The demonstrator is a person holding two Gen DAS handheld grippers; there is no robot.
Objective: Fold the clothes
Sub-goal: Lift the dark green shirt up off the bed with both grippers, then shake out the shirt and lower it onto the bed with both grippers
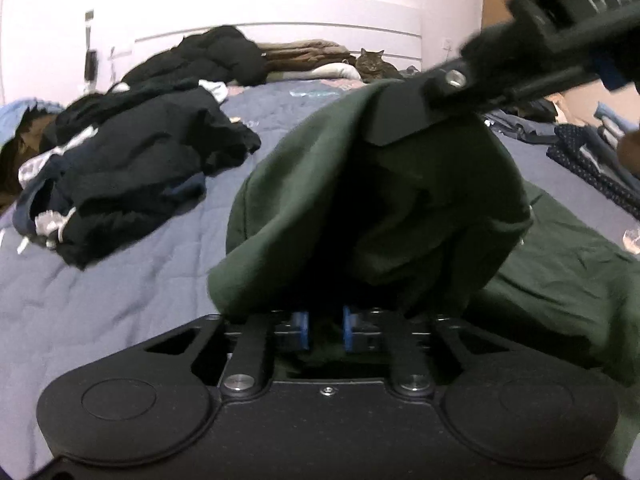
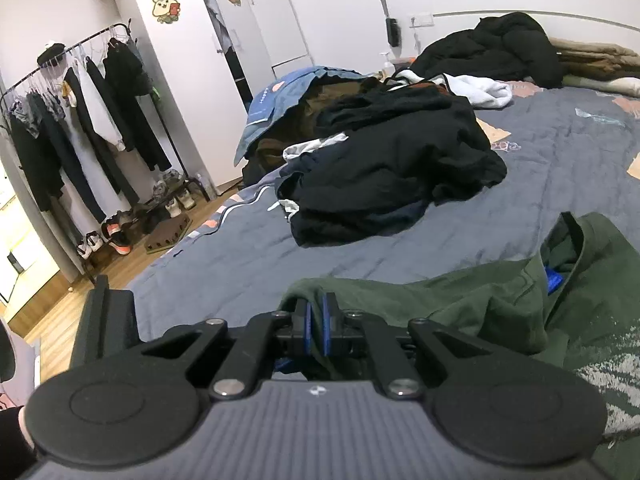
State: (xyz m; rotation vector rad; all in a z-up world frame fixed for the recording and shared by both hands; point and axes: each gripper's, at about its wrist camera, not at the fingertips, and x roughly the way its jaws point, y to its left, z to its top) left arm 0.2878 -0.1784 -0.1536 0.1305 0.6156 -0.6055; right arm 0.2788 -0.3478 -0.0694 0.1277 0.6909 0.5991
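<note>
Bedroom, blue-grey quilted bed (image 2: 400,252) fills both views; a clothes rack (image 2: 80,120) and shoes stand at the far left by a white wardrobe, and a cat (image 1: 373,65) sits by the headboard at the far end.

Task looks early. A big heap of dark clothes (image 2: 392,168) lies unfolded in the middle-left of the bed, with a black jacket (image 2: 492,48) and more items further back. No folded stack is visible in either view. Only one garment is in work: the green shirt (image 2: 460,300), spread on the near side of the bed, partly bunched and lifted.

The left gripper (image 1: 325,330) has its blue pads drawn close together; green fabric hangs over and between them, so it reads as clenched on the shirt, though the cloth hides the tips. The right gripper (image 2: 316,322) is clamped tight on a shirt edge, the fabric pinched between its blue pads. In the left wrist view the right gripper comes in from the upper right with a fold of shirt draped from it, raised above the bed. Likely mid-fold; the rest of the pile is still to do.
</note>
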